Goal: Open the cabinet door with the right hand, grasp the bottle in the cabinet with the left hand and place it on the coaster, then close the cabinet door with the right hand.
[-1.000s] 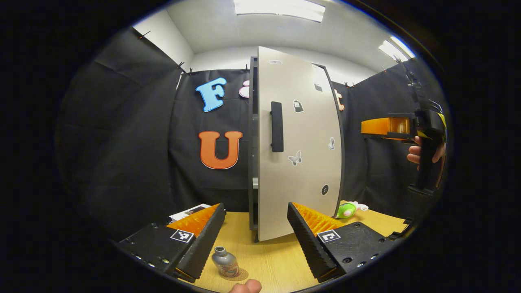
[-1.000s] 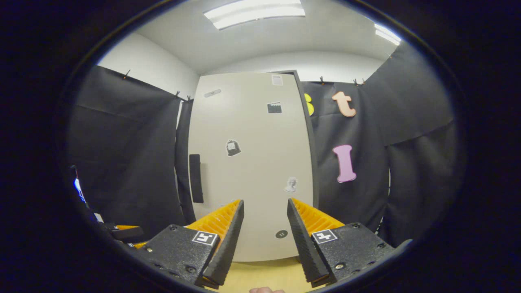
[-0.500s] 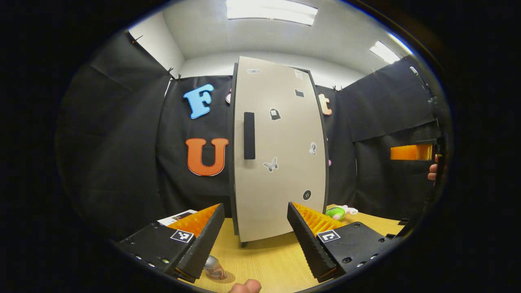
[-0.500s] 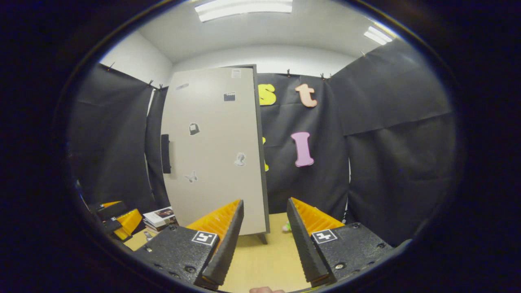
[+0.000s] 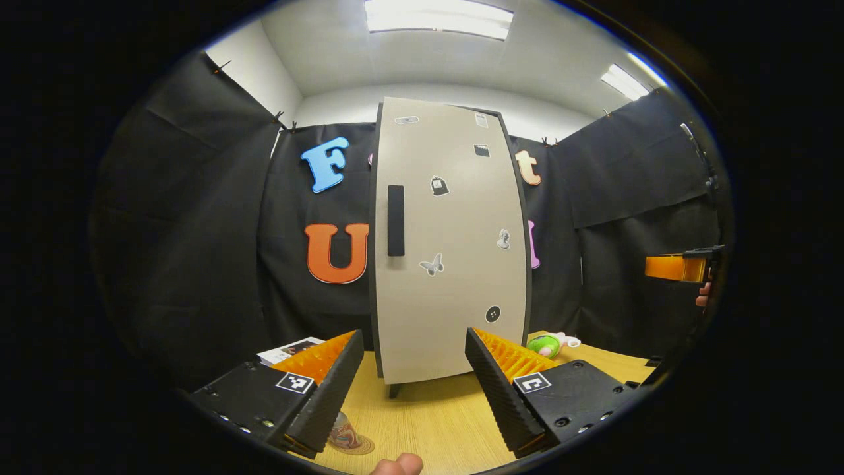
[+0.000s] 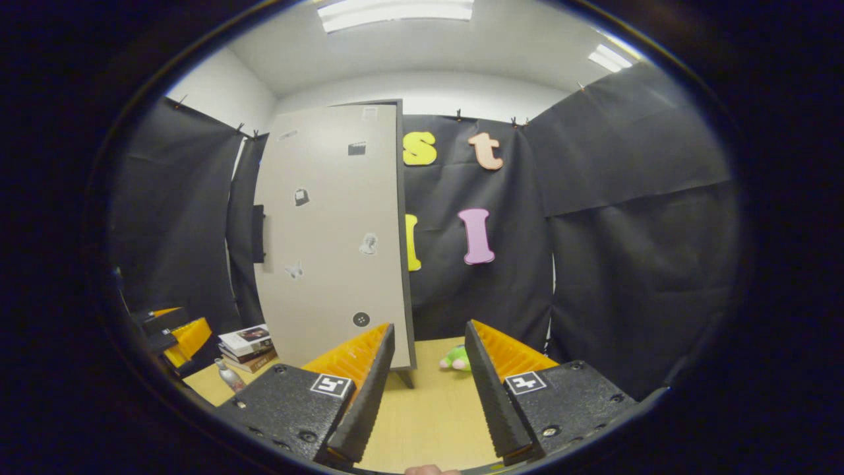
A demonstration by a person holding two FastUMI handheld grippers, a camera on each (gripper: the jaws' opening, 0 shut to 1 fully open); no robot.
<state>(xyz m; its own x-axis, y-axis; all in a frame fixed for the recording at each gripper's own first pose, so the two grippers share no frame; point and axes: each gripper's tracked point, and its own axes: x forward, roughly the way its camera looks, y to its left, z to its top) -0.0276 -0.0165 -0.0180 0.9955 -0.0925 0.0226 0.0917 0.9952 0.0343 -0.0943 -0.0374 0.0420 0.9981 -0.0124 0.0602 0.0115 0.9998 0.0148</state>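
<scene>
Cabinet door (image 5: 452,244) shut, its dark handle (image 5: 395,220) on the left edge. Bottle (image 5: 341,434) stands on the coaster (image 5: 359,447) on the counter (image 5: 435,429), beside books (image 6: 247,344); a green toy (image 6: 456,358) lies right of the cabinet. Left tongs (image 5: 412,389) and right tongs (image 6: 425,389) both gape, gripping nothing

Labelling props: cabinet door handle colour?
Black handle on the beige cabinet door; clearest in left gripper view.

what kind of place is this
Likely a staged recording booth, not a real home: black cloth walls pinned up under office ceiling lights, with a lone cabinet standing on a wooden table.
</scene>
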